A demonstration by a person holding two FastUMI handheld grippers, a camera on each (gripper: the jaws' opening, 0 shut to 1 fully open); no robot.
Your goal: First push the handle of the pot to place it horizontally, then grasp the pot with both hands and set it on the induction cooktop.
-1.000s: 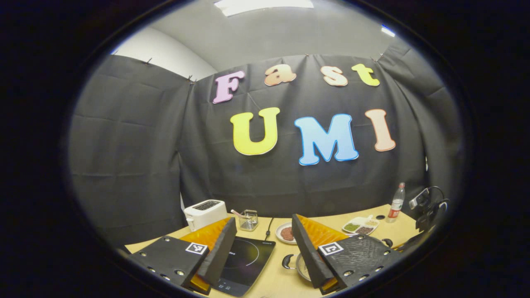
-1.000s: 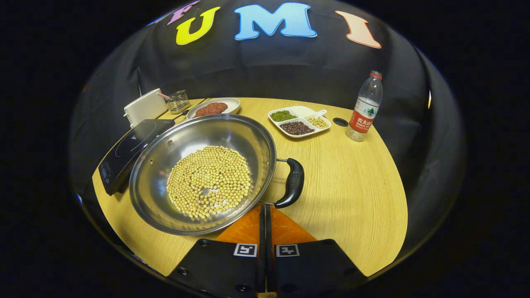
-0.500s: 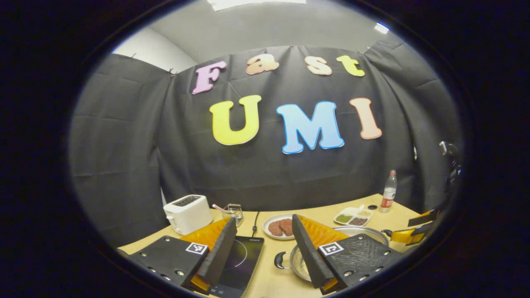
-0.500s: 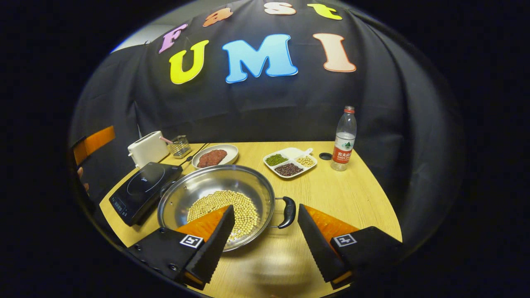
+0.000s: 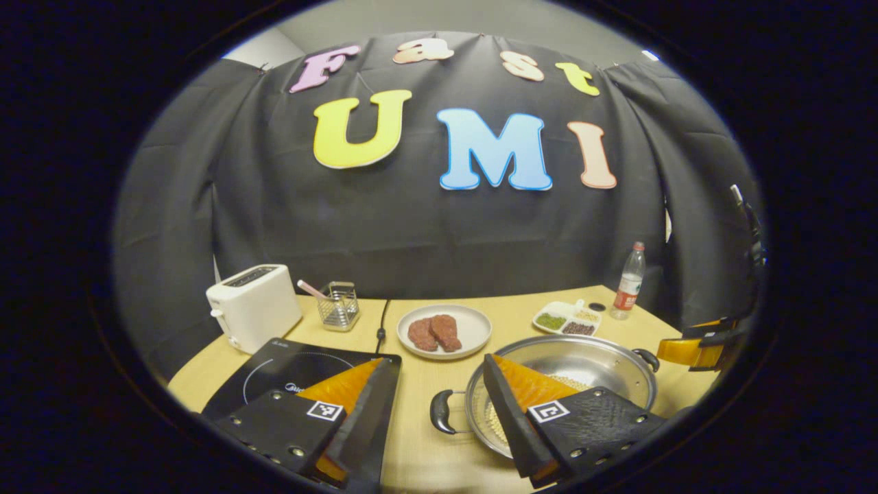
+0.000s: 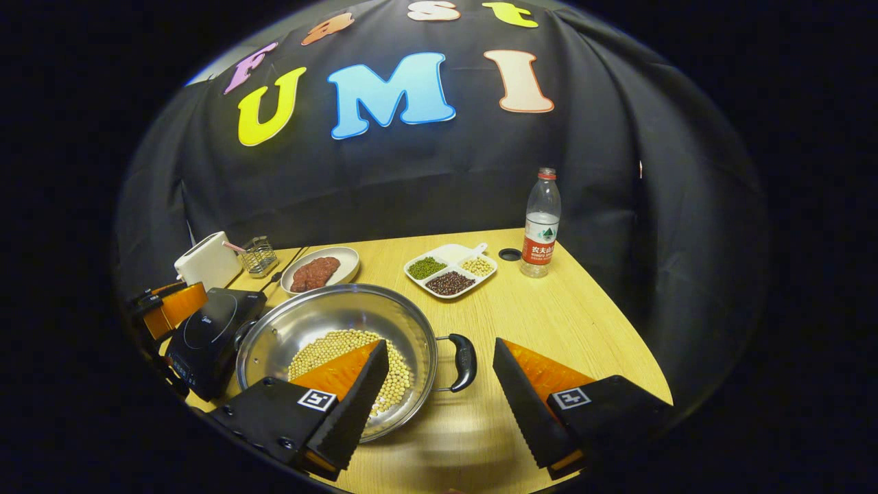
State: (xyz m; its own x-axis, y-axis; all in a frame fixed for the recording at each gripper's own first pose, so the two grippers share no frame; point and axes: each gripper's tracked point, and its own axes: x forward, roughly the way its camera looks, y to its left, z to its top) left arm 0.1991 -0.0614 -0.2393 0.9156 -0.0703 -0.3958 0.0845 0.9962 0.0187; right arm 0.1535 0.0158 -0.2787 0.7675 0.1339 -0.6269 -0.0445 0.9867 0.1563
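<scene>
A steel pot (image 6: 329, 322) holding soybeans (image 6: 322, 346) sits on the wooden table, its two black handles pointing left and right. Its right handle (image 6: 463, 361) lies between the fingers of my open right gripper (image 6: 440, 346), whose left finger hangs over the pot's rim. In the left gripper view the pot (image 5: 583, 360) is at the right and its left handle (image 5: 441, 412) lies between the fingers of my open left gripper (image 5: 439, 362). The black induction cooktop (image 5: 274, 367) (image 6: 206, 333) lies just left of the pot. The right gripper (image 5: 696, 346) shows beyond the pot, the left gripper (image 6: 168, 309) over the cooktop.
Behind the cooktop stand a white toaster (image 5: 252, 312) and a wire basket (image 5: 339, 305). A plate of meat (image 5: 444, 331), a divided dish of beans (image 6: 449, 269) and a water bottle (image 6: 540, 223) stand at the back. The table's curved edge (image 6: 638, 350) runs at right.
My right gripper went from shut to open and drew back, now bracketing the pot's right handle. My left gripper tilted down toward the table, bringing the pot's left handle between its fingers.
</scene>
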